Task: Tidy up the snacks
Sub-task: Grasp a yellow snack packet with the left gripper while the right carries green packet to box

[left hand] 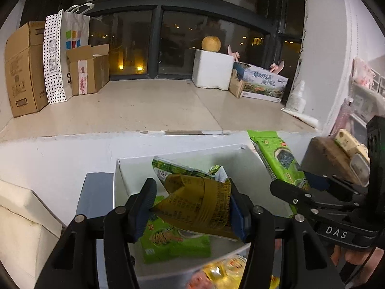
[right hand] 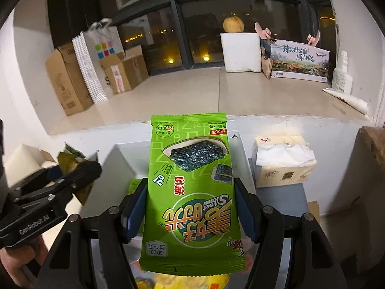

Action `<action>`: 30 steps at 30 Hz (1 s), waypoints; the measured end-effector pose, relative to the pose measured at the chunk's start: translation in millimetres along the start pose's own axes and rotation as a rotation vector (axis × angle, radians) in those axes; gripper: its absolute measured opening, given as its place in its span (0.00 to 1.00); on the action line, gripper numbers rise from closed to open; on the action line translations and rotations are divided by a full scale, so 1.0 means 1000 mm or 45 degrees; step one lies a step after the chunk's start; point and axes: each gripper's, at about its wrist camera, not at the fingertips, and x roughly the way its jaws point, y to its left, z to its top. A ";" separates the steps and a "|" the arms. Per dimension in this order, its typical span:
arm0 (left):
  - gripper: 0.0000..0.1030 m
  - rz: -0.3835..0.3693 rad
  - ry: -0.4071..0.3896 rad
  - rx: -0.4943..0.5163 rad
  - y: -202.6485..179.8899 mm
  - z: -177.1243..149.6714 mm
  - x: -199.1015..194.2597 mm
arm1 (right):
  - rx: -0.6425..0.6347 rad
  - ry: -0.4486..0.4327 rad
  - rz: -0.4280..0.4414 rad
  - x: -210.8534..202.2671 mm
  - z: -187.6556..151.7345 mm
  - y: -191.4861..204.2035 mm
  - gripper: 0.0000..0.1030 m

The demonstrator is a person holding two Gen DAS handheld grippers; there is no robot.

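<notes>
Blue-padded jaws of the left gripper [left hand: 191, 208] clamp a crumpled yellow-brown snack wrapper [left hand: 197, 202], held above an open white box [left hand: 118, 183] with green snack packs [left hand: 173, 242] lying inside. To its right, the right gripper [right hand: 191, 210] grips a flat green seaweed snack packet [right hand: 190, 192] by both edges, over the same box. Right of the box sits a tissue pack [right hand: 284, 161]. Cardboard boxes [right hand: 69, 82] stand on the far ledge.

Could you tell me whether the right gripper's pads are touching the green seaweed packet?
Touching: the right wrist view shows both blue pads pressed against the green seaweed packet edges.
</notes>
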 end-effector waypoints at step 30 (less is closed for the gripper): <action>1.00 -0.054 0.063 -0.111 0.038 -0.155 -0.110 | -0.101 0.118 0.075 -0.045 -0.143 -0.014 0.92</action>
